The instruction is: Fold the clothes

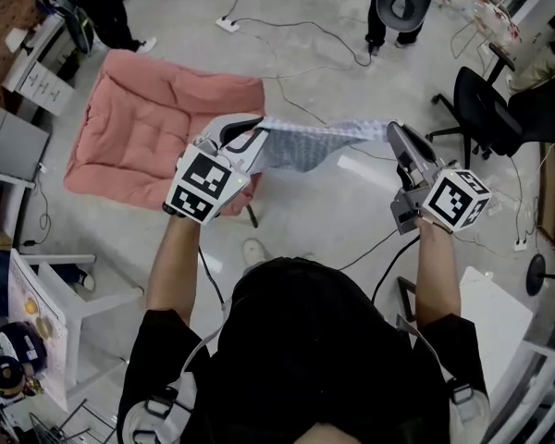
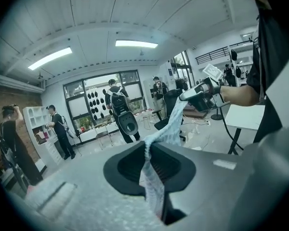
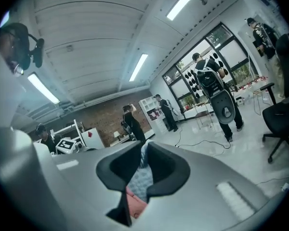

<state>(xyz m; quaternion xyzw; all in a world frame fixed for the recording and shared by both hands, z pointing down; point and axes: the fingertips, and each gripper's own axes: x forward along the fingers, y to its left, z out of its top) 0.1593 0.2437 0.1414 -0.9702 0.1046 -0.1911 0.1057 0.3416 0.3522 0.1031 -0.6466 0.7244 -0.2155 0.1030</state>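
both arms up in front of me, over grey floor (image 1: 324, 220).

left gripper (image 1: 255, 135): jaws clenched on one end of the garment (image 1: 316, 143), a pale, finely patterned cloth. in the left gripper view the fabric comes bunched out of the pinch between the dark pads and a loose tail of it hangs down past the jaws on my side.

right gripper (image 1: 394, 133): jaws likewise clamped on the other end of the same garment. in the right gripper view a fold of the patterned cloth sits squeezed between the pads.

garment: hangs in the air, stretched between the two grippers as a narrow band, sagging a little in the middle. it touches nothing else that i can see.

below and to my left: pink quilted cushion (image 1: 153, 123) lying flat on the floor, its near edge hidden under the left gripper in the head view.

to my right: black office chair (image 1: 488, 109), well apart from the cloth. a white table (image 1: 486, 308) stands near my right elbow. cables (image 1: 287, 35) trail over the floor further off.
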